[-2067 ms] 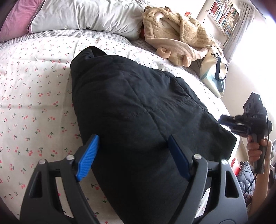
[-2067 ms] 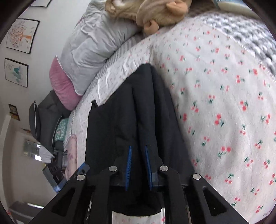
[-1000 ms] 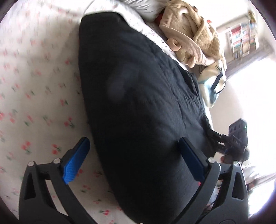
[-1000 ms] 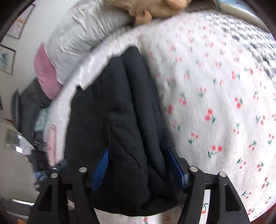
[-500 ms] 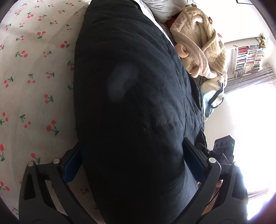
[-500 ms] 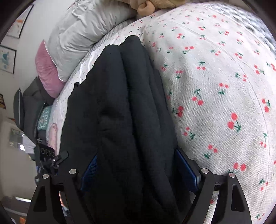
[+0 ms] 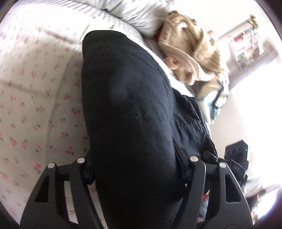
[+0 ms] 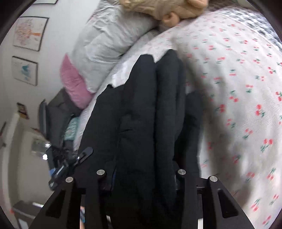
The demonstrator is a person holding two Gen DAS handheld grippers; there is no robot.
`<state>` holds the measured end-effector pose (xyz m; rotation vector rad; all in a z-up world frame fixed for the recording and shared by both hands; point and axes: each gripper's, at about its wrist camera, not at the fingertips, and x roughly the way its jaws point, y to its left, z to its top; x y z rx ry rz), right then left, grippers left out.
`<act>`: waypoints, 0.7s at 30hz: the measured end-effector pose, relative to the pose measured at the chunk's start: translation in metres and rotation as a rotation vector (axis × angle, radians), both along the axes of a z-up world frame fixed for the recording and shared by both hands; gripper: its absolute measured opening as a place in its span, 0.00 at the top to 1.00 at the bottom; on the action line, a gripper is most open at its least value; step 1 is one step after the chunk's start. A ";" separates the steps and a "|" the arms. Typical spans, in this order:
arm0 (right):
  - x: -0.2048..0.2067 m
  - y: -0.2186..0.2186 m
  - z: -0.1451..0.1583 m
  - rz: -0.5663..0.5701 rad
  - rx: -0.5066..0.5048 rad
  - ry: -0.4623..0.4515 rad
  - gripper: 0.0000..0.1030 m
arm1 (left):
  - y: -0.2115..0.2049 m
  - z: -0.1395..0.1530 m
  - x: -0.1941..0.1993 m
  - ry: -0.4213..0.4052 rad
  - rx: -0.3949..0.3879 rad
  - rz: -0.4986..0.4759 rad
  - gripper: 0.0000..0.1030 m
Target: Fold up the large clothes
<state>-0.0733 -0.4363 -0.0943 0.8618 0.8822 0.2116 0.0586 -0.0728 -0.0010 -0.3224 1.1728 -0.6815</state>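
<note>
Both grippers' jaws have just been closing: I'm clamping the left gripper (image 7: pixel 135 169) and right gripper (image 8: pixel 142 173) on the black jacket (image 7: pixel 126 109), running lengthwise toward the upper frame across the bed (image 7: pixel 35 98).

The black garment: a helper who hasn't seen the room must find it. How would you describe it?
Look at the bed with the cherry-print cover. On it lies the black garment, a thick padded bundle running from the near edge toward the grey pillow. It is the only dark piece; the neighbouring tan fleece is pale and fluffy.
</note>
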 end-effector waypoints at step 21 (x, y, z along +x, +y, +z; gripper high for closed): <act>0.043 0.006 -0.085 0.100 0.106 0.213 0.11 | 0.040 -0.079 0.025 0.118 0.070 0.017 0.13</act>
